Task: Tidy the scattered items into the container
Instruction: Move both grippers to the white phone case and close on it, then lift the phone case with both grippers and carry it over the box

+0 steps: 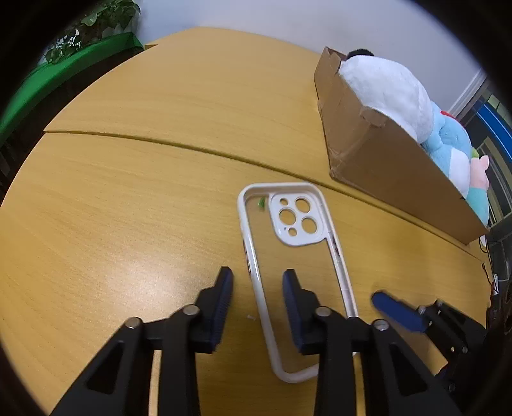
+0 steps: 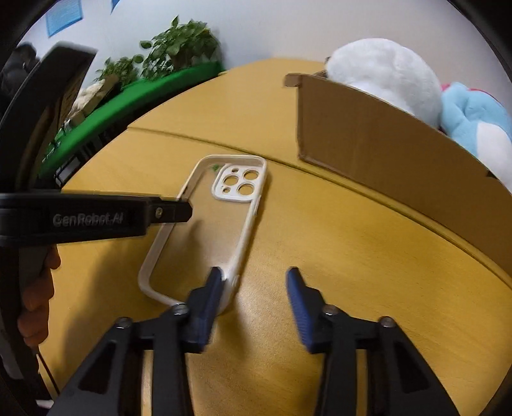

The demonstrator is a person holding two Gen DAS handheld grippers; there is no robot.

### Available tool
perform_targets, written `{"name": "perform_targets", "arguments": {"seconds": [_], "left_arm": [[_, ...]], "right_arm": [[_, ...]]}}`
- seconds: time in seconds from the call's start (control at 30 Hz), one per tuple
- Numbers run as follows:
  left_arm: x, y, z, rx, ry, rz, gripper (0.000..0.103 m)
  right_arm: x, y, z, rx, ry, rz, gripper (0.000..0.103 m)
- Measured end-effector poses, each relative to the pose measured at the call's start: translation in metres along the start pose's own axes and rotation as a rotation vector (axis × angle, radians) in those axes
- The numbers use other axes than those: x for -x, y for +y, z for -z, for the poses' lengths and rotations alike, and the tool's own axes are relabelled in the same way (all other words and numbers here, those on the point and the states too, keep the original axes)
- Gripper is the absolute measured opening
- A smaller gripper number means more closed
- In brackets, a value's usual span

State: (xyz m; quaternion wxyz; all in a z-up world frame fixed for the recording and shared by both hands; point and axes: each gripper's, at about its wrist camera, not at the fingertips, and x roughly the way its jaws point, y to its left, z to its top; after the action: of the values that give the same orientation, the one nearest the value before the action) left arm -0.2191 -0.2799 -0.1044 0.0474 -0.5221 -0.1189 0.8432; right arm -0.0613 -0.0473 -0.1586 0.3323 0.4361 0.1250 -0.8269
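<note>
Your left fingers (image 1: 220,307) sit nearest the lens at 6 o'clock, parted, pads clear of anything; the left rail of the phone case (image 1: 275,256) runs up through the gap between them without touching either pad. That case lies flat on the counter (image 1: 128,192) at the centre of the left wrist view; white rim, clear back showing the wood grain, white camera block with round holes at its 12 o'clock end, and a small green speck inside beside the block.

From the right wrist view, your right fingers (image 2: 204,304) also stand apart; the near right corner of the case rests against the inner face of the 7 o'clock pad, while the 5 o'clock pad is well clear over bare wood; nothing is gripped. Your other tool reaches in from 9 o'clock to the case's left rail, with your hand (image 2: 38,288) on its handle at 8 o'clock.

A cardboard box (image 1: 384,160) stands at 2 o'clock, apart from the case, open-topped; a white plush (image 1: 384,86) and a blue plush (image 1: 451,144) bulge above its wall. A seam crosses the counter between case and box. Open wood lies from 9 to 12 o'clock; the counter's curved edge falls away at 10 o'clock beside a green cloth (image 1: 80,60) and a plant (image 1: 96,19).
</note>
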Motion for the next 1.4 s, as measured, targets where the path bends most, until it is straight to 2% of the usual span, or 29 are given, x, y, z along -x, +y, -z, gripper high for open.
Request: {"name": "perform_targets", "arguments": {"seconds": [0.03,0.13,0.27,0.4,0.57,0.67,0.7,0.73,0.83,0.97,1.07,1.17,1.23,1.4], "left_arm": [[-0.002,0.0,0.0,0.009,0.012,0.004,0.01],[-0.003,-0.008,0.003,-0.012,0.021,0.02,0.01],[-0.004,-0.035,0.018,-0.051,0.041,0.052,0.009],[-0.008,-0.085,0.042,-0.132,0.073,0.136,0.009],[-0.017,-0.148,0.061,-0.243,0.095,0.176,0.009],[-0.021,-0.172,0.065,-0.282,0.114,0.184,0.009],[-0.022,-0.177,0.066,-0.292,0.117,0.182,0.009],[-0.023,-0.182,0.066,-0.3,0.117,0.175,0.009],[-0.028,-0.187,0.053,-0.291,0.119,0.168,0.008],[-0.013,-0.199,0.054,-0.317,0.082,0.181,0.008],[0.017,-0.208,0.042,-0.338,0.015,0.196,0.008],[0.054,-0.224,0.013,-0.369,-0.066,0.222,0.008],[0.069,-0.237,-0.011,-0.402,-0.114,0.231,0.008],[0.096,-0.294,-0.096,-0.493,-0.232,0.257,0.008]], "right_arm": [[0.001,-0.001,0.0,0.002,0.005,-0.013,0.018],[0.005,-0.004,0.006,0.014,0.01,-0.025,0.009],[0.022,-0.018,0.025,0.001,0.023,-0.021,0.009],[0.054,-0.051,0.061,-0.032,0.029,0.0,0.01],[0.086,-0.096,0.094,-0.12,0.036,0.057,0.012],[0.091,-0.12,0.094,-0.182,0.023,0.083,0.029],[0.092,-0.125,0.092,-0.189,0.016,0.095,0.03],[0.092,-0.129,0.092,-0.188,0.014,0.114,0.03],[0.095,-0.138,0.093,-0.197,0.005,0.134,0.012],[0.098,-0.142,0.093,-0.212,-0.004,0.142,0.009],[0.127,-0.147,0.093,-0.224,-0.07,0.148,0.009],[0.164,-0.153,0.069,-0.217,-0.177,0.168,0.009],[0.183,-0.16,0.042,-0.208,-0.241,0.186,0.009],[0.216,-0.187,-0.038,-0.197,-0.362,0.243,0.009]]}}
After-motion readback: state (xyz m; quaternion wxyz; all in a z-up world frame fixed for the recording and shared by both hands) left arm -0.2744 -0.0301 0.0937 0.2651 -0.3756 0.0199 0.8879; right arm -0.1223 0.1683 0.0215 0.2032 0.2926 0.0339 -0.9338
